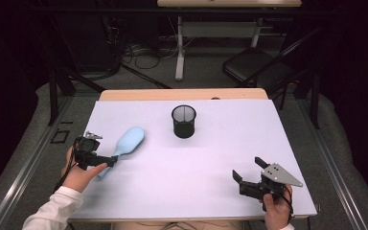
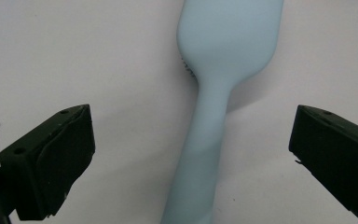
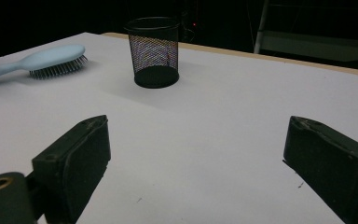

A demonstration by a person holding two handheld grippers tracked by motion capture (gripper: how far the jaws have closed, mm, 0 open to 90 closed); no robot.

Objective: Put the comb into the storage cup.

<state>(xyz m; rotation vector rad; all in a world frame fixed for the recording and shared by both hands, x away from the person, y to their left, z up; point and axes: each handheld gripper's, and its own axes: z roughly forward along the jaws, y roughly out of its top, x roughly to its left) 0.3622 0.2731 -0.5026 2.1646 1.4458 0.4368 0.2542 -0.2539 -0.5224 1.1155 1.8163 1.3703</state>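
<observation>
Nearest to me, at about five o'clock on the table (image 1: pixel 201 191), I have the right gripper (image 1: pixel 249 172) resting low over the white top, held in a hand at the near edge. In the right gripper view its two black jaws stand wide apart with only bare table between them, so I read it as open and holding nothing.

At about eight o'clock I have the left gripper (image 1: pixel 106 162), held in a hand with a white sleeve (image 1: pixel 52 211) behind it. It sits at the handle end of the light blue hairbrush (image 1: pixel 124 143). In the left gripper view the jaws are spread wide, one at each side, and the hairbrush handle (image 2: pixel 200 154) runs up between them without either pad touching it. So this gripper is open around the handle, not clamped on it.

The hairbrush lies flat on the table at roughly nine to ten o'clock, bristles down, its handle pointing back toward the left gripper and its broad head angled away toward one o'clock. From the right gripper view I can see the bristles (image 3: pixel 58 70) against the tabletop.

Farther out, around twelve o'clock, a black mesh cup (image 1: pixel 184 121) stands upright, well apart from both grippers and just beyond the brush head to its right.

Past the far edge of the table I see a dark folding chair (image 1: pixel 254 67) on the floor at about one o'clock.
</observation>
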